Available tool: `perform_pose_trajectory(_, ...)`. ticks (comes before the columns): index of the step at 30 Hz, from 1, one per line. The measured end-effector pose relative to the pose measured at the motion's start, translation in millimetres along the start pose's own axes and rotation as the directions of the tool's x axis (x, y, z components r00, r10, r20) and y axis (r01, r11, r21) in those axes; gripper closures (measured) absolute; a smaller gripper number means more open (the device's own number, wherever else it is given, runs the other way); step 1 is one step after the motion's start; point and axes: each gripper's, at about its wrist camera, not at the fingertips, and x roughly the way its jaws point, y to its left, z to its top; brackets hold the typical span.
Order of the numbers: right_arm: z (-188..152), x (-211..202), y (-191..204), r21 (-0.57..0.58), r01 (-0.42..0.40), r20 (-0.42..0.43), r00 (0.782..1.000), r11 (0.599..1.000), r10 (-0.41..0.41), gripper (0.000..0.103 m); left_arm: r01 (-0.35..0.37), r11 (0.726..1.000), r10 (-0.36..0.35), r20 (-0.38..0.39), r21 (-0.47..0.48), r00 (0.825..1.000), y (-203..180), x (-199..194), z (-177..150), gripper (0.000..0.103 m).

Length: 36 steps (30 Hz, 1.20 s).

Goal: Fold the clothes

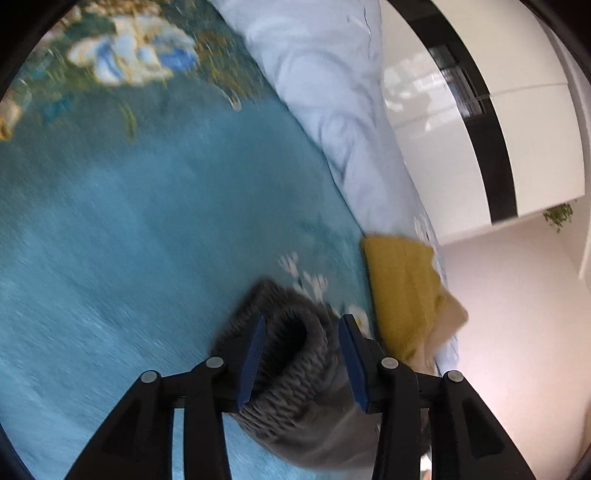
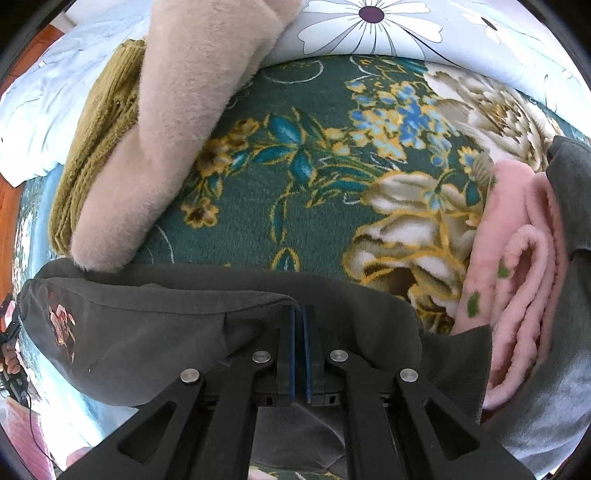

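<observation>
A dark grey garment [image 2: 155, 332] with a small embroidered flower lies across the near part of the floral blanket [image 2: 295, 206]. My right gripper [image 2: 300, 314] is shut on its folded upper edge. In the left wrist view, the garment's ribbed grey cuff [image 1: 295, 354] sits between the blue pads of my left gripper [image 1: 304, 325]. The jaws stand apart around the cuff and the pads are not pressed on it. The view is blurred by motion.
A folded olive-yellow knit [image 2: 96, 140] and a beige fleece [image 2: 184, 122] lie stacked at the left; the yellow knit [image 1: 402, 291] shows in the left wrist view too. A pink fleece [image 2: 517, 280] lies at the right. A pale floral duvet [image 2: 369, 26] lies behind. A white wardrobe [image 1: 461, 147] stands beyond the bed.
</observation>
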Motion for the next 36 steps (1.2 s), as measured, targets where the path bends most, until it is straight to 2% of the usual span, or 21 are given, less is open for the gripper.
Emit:
perform_pose_trajectory(2,-1,-1,-1,-0.002,-0.001,-0.002,1.000,1.000,0.001,0.099,0.034,0.999,-0.034,-0.014,0.037,0.999,-6,-1,-6,0.060)
perform_pose_trajectory(4,-2,-1,-3,-0.001,-0.001,-0.004,1.000,1.000,0.001,0.099,0.034,0.994,-0.031,-0.030,0.104,0.999,-14,-4,-11,0.060)
perform_pose_trajectory(6,-2,0,-3,-0.002,0.001,-0.010,1.000,1.000,-0.001,0.099,0.042,0.991,-0.036,-0.051,0.127,0.998,-18,-4,-11,0.060)
perform_pose_trajectory(10,-3,6,-4,0.005,0.007,-0.024,1.000,1.000,-0.007,0.099,-0.049,0.993,0.058,-0.085,0.104,0.995,-15,15,-10,0.060)
perform_pose_trajectory(12,-3,7,-4,0.007,0.010,-0.028,1.000,1.000,-0.010,0.099,-0.066,0.994,0.073,-0.080,0.084,0.994,-10,23,-10,0.060)
perform_pose_trajectory(13,-3,7,-4,0.005,0.012,-0.028,1.000,1.000,-0.011,0.099,-0.064,0.995,0.068,-0.056,0.073,0.996,-9,23,-11,0.062)
perform_pose_trajectory(14,-4,7,-4,0.000,0.013,-0.026,1.000,1.000,-0.013,0.099,-0.067,0.995,0.070,-0.036,0.077,0.997,-8,20,-13,0.074)
perform_pose_trajectory(16,-5,6,0,-0.006,0.017,-0.020,1.000,1.000,-0.018,0.099,-0.075,0.989,0.074,0.012,0.129,0.997,-15,14,-19,0.082)
perform_pose_trajectory(17,-6,4,2,-0.014,0.019,-0.012,1.000,1.000,-0.019,0.099,-0.077,0.984,0.073,0.029,0.160,0.997,-20,11,-22,0.093)
perform_pose_trajectory(20,-10,-9,4,-0.029,-0.007,0.026,1.000,1.000,0.008,0.100,-0.046,0.974,0.031,0.070,0.224,0.997,-40,-2,-27,0.094)
perform_pose_trajectory(22,-13,-27,-1,-0.034,-0.060,0.069,0.996,0.998,0.062,0.100,0.008,0.965,-0.040,0.119,0.262,0.992,-55,-20,-28,0.094)
perform_pose_trajectory(24,-12,-51,-12,-0.030,-0.148,0.134,0.979,0.989,0.150,0.100,0.047,0.957,-0.095,0.157,0.285,0.983,-66,-34,-25,0.094)
perform_pose_trajectory(26,-11,-64,-21,-0.005,-0.176,0.170,0.970,0.984,0.174,0.100,0.009,0.953,-0.070,0.189,0.302,0.979,-77,-32,-15,0.094)
perform_pose_trajectory(29,-4,-42,-20,0.035,-0.094,0.135,0.987,0.995,0.089,0.100,-0.105,0.979,0.076,0.166,0.176,0.983,-61,8,8,0.094)
perform_pose_trajectory(30,-2,-29,-21,0.057,-0.083,0.120,0.990,0.995,0.076,0.100,-0.183,0.976,0.167,0.132,0.117,0.977,-51,28,13,0.094)
perform_pose_trajectory(32,2,-7,-25,0.103,-0.069,0.076,0.995,0.992,0.061,0.100,-0.298,0.952,0.293,0.079,0.069,0.953,-37,55,13,0.093)
perform_pose_trajectory(33,3,1,-24,0.112,-0.052,0.053,0.997,0.992,0.047,0.100,-0.316,0.947,0.312,0.077,0.054,0.947,-33,59,11,0.091)
perform_pose_trajectory(35,3,21,-20,0.097,-0.013,0.015,1.000,0.995,0.011,0.100,-0.260,0.966,0.258,0.114,0.003,0.960,-30,47,8,0.088)
perform_pose_trajectory(36,2,24,-18,0.087,-0.003,0.009,1.000,0.996,0.002,0.100,-0.225,0.974,0.225,0.125,-0.014,0.966,-29,41,7,0.084)
